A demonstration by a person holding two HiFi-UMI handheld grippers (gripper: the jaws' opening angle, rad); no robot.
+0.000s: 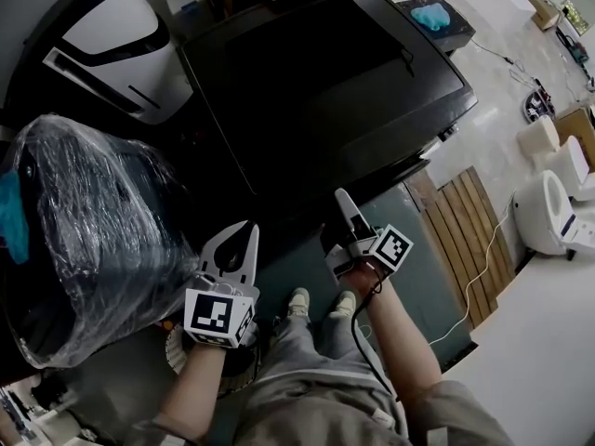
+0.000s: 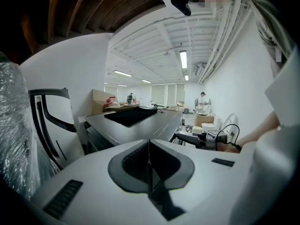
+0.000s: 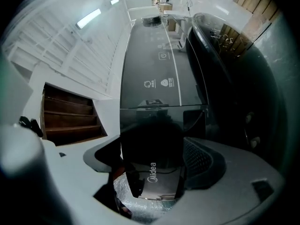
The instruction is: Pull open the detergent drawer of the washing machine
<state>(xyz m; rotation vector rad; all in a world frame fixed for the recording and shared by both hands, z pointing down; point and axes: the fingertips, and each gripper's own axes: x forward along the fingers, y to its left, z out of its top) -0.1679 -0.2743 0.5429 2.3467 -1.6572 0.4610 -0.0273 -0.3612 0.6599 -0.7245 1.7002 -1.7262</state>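
Note:
The black washing machine (image 1: 325, 72) stands in front of me; its dark top also shows in the left gripper view (image 2: 136, 125). In the right gripper view its glossy control strip (image 3: 150, 55) runs away from the camera. The drawer front (image 3: 152, 172), a dark panel with a pale logo, lies between the wide-spread jaws of my right gripper (image 3: 152, 161). I cannot see the pads pressing on it. In the head view that right gripper (image 1: 346, 221) is turned on its side at the machine's front edge. My left gripper (image 1: 244, 235) hangs lower left, away from the machine, jaws together and empty (image 2: 149, 146).
A bulky appliance wrapped in clear plastic (image 1: 84, 230) stands close on the left, a white appliance (image 1: 102, 35) behind it. A wooden pallet (image 1: 469, 240), a white cable and white fixtures (image 1: 548, 212) lie to the right. My feet (image 1: 321, 303) stand just before the machine.

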